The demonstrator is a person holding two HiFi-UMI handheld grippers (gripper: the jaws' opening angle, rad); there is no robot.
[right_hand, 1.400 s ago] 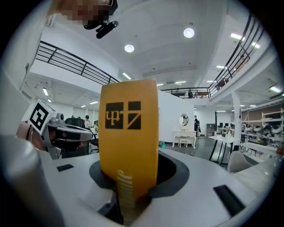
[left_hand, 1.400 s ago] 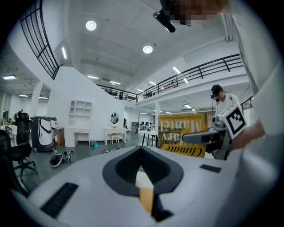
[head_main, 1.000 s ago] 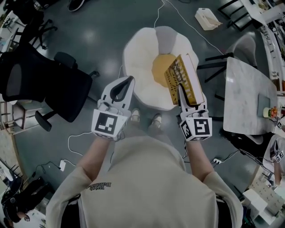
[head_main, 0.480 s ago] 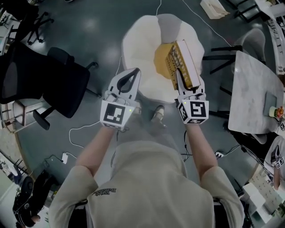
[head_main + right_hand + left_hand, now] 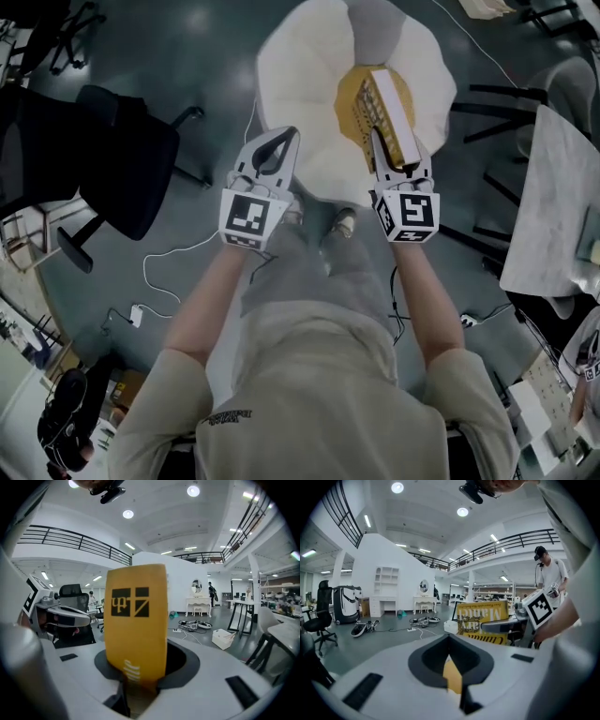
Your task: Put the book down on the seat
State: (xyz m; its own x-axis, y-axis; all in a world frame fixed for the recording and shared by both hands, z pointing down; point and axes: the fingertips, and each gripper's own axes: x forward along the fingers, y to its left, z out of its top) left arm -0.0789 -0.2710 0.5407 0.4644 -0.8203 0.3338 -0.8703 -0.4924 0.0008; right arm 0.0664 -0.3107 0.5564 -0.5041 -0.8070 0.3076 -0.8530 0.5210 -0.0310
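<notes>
My right gripper point(image 5: 392, 141) is shut on a yellow book point(image 5: 387, 114), which stands on edge, tilted, over the yellow middle of a white petal-shaped seat point(image 5: 305, 84). Whether the book touches the seat, I cannot tell. In the right gripper view the book's spine point(image 5: 136, 620) fills the gap between the jaws and hides their tips. My left gripper point(image 5: 279, 138) hovers over the seat's near left edge, shut with nothing in it. From the left gripper view point(image 5: 450, 637) the book's cover point(image 5: 483, 616) shows to the right, with the right gripper point(image 5: 506, 626) clamped on it.
A black office chair point(image 5: 103, 159) stands on the floor at left. A white table point(image 5: 562, 216) with dark chair legs beside it is at right. A white cable point(image 5: 178, 258) trails over the grey floor. My shoes point(image 5: 342, 223) are at the seat's near edge.
Both grippers have moved forward, and the book now hangs over the seat's yellow middle instead of its right side. The grip on the book is unchanged.
</notes>
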